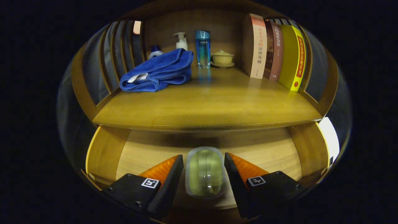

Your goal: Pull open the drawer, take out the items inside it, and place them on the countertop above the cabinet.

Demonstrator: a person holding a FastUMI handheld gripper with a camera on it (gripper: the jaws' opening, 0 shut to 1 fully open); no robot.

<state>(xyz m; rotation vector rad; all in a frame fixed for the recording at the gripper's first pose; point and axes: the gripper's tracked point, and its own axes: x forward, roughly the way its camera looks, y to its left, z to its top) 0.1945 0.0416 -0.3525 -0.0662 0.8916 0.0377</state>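
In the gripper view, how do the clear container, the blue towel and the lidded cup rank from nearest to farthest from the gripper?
1. Clear container: in the open drawer, between the fingers of the gripper, which look not yet closed on it.
2. Blue towel: on the countertop, beyond the fingers, to the left.
3. Lidded cup: at the back of the countertop, beside the blue bottle.

Home setting, wooden cabinet (205, 105), books (273, 49), folded towel (161, 71), toiletry bottles (202, 48)

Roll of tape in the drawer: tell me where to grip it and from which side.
Grip the tape across its two flat side faces, coming down from above the open drawer. It stands on edge between the gripper fingers, faces toward them. The jaws are open with small gaps either side.
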